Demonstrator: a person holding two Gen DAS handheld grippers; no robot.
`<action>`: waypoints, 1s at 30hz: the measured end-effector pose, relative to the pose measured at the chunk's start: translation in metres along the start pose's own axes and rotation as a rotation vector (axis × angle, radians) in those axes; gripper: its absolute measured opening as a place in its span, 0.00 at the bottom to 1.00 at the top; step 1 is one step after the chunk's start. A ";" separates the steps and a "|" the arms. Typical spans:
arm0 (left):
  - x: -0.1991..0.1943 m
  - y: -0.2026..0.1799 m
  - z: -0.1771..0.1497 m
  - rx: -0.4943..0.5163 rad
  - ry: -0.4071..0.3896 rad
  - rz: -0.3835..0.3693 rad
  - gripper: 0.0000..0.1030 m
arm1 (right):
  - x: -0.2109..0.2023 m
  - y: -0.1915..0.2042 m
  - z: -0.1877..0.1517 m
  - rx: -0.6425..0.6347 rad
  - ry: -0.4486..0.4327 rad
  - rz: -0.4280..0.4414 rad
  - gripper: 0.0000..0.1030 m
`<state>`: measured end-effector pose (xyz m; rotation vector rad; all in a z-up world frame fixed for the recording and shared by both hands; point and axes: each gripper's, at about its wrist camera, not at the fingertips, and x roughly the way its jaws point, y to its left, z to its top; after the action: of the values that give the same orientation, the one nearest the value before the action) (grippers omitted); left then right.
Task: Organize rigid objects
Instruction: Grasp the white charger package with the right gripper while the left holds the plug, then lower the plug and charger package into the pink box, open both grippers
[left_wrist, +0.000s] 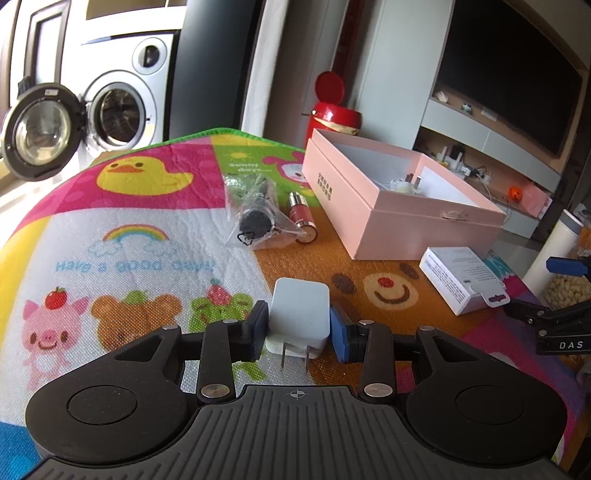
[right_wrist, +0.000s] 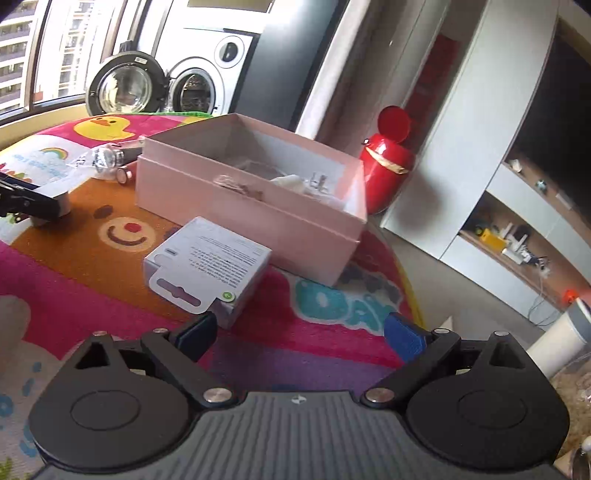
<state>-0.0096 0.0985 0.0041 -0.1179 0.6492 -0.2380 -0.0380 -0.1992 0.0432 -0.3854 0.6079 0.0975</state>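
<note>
A white wall charger (left_wrist: 300, 306) lies on the cartoon play mat (left_wrist: 147, 258) with its two prongs toward the camera. My left gripper (left_wrist: 299, 318) is shut on it, one pad against each side. Farther back the open pink box (left_wrist: 373, 221) holds a white plug (left_wrist: 406, 184) and other small items. Between them lies a small white carton (left_wrist: 458, 280). In the right wrist view that carton (right_wrist: 210, 266) sits just beyond the left fingertip (right_wrist: 201, 328) of my right gripper (right_wrist: 301, 330), which is open and holds nothing. The pink box (right_wrist: 221, 192) stands behind it.
A black cylinder in a clear bag (left_wrist: 255, 218) and a red metallic cylinder (left_wrist: 301, 214) lie left of the pink box. A red lidded bin (left_wrist: 332, 110) stands behind the table, a washing machine (left_wrist: 114, 110) with its door open farther back. A white canister (left_wrist: 557, 251) stands at the right.
</note>
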 end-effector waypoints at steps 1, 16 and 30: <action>-0.001 -0.003 -0.002 0.005 -0.007 0.015 0.39 | -0.003 -0.007 0.001 0.037 -0.001 0.025 0.95; -0.002 -0.010 -0.002 0.015 -0.014 0.044 0.38 | 0.066 0.026 0.052 0.268 0.175 0.212 0.85; -0.038 -0.057 0.020 0.164 -0.039 -0.179 0.36 | -0.057 -0.048 0.059 0.124 -0.059 0.367 0.67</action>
<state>-0.0375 0.0535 0.0527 -0.0230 0.5787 -0.4587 -0.0436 -0.2193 0.1360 -0.1472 0.6180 0.4188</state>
